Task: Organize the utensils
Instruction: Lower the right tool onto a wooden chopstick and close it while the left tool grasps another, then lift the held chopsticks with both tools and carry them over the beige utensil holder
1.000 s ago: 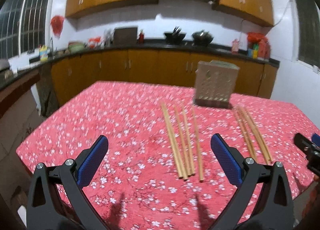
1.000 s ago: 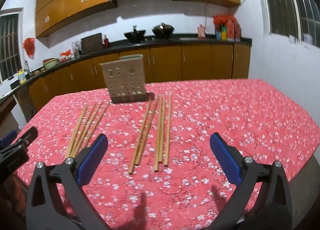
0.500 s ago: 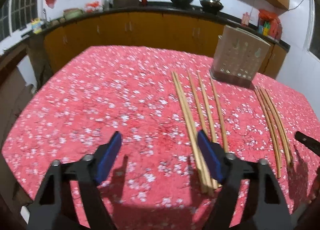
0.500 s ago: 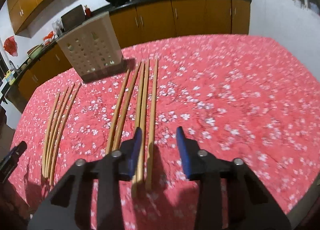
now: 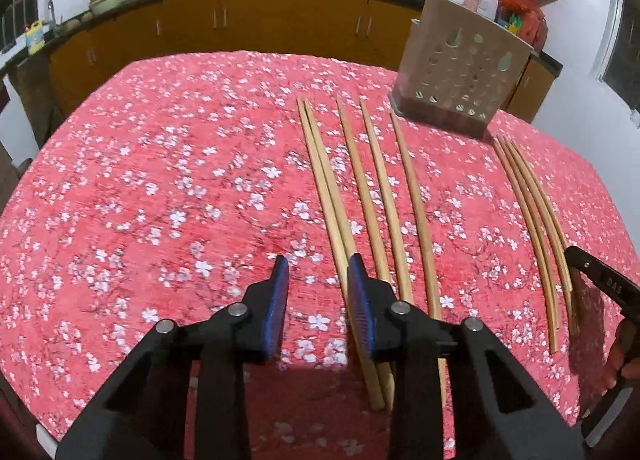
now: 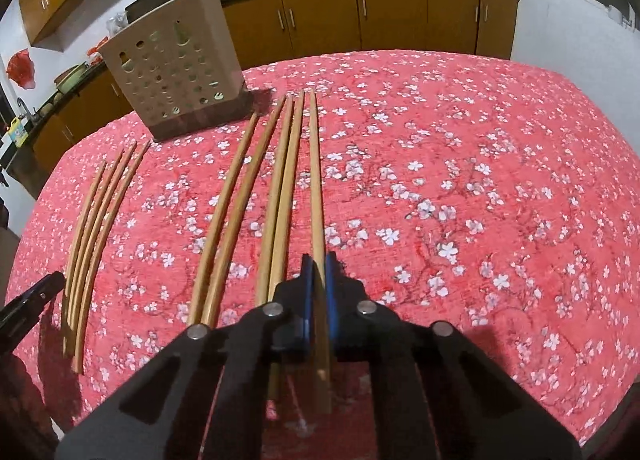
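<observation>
On the red floral tabletop [image 6: 480, 140], one chopstick [image 6: 316, 180] is pinched by the right gripper [image 6: 316, 292], likely for the perforated holder [image 6: 176, 64]. The left gripper [image 5: 316, 300] is held narrowly apart, empty, beside other chopsticks [image 5: 360, 188].

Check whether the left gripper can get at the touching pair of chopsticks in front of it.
Probably yes. The left gripper has its jaws open over the tablecloth, and the chopstick pair runs just under one finger, uncovered; a small sideways shift should do.
</observation>
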{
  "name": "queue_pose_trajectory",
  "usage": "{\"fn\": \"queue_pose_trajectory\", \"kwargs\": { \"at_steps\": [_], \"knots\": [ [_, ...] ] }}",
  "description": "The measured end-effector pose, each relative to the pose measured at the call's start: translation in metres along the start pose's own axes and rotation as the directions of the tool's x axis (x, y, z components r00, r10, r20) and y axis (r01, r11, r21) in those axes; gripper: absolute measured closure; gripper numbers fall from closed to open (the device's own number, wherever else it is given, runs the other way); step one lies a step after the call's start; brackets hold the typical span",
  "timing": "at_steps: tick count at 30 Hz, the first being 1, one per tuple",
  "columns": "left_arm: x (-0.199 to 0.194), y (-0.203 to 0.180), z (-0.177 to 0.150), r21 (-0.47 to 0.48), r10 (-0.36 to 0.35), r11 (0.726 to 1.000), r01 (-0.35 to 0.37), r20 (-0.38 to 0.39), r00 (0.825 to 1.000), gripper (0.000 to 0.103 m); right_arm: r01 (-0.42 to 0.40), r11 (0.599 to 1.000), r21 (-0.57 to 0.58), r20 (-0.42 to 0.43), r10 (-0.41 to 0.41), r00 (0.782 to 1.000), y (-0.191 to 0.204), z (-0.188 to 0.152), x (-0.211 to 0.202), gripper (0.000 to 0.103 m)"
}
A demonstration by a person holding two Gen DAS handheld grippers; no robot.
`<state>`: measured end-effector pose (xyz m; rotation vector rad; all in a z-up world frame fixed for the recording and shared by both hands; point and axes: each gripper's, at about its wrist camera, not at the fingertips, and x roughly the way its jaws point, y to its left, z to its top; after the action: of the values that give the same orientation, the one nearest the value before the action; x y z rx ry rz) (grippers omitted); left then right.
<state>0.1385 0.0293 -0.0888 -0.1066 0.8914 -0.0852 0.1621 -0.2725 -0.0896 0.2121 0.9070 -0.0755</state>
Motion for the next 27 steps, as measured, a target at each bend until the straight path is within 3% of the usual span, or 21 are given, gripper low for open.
{"fn": "queue_pose_trajectory", "kwargs": {
  "at_steps": [6, 12, 15, 22, 27],
  "knots": [
    [0.001, -0.001, 0.000, 0.017, -0.005, 1.000, 0.005, -0.011, 1.000, 0.080, 0.007, 1.000, -0.002, -0.002, -0.007, 1.000, 0.001, 0.001, 0.001, 0.095],
    [0.011, -0.008, 0.008, 0.065, 0.045, 0.997, -0.043, -0.025, 0.999, 0.086, 0.027, 1.000, -0.013, -0.016, -0.028, 0.999, 0.004, 0.003, 0.002, 0.095],
    [0.017, -0.007, 0.016, 0.082, 0.072, 0.994, -0.069, -0.028, 0.997, 0.095, 0.038, 0.998, -0.042, -0.017, -0.039, 0.999, 0.007, 0.006, 0.004, 0.095],
    [0.038, 0.015, 0.044, 0.054, 0.104, 0.993, -0.103, -0.012, 0.995, 0.096, 0.047, 0.999, 0.004, -0.003, -0.047, 0.999, -0.012, 0.031, 0.020, 0.096],
    [0.040, 0.022, 0.045, 0.045, 0.058, 0.997, -0.059, 0.012, 0.998, 0.096, 0.042, 0.999, 0.022, 0.036, -0.043, 0.998, -0.020, 0.035, 0.025, 0.095]
  ]
}}
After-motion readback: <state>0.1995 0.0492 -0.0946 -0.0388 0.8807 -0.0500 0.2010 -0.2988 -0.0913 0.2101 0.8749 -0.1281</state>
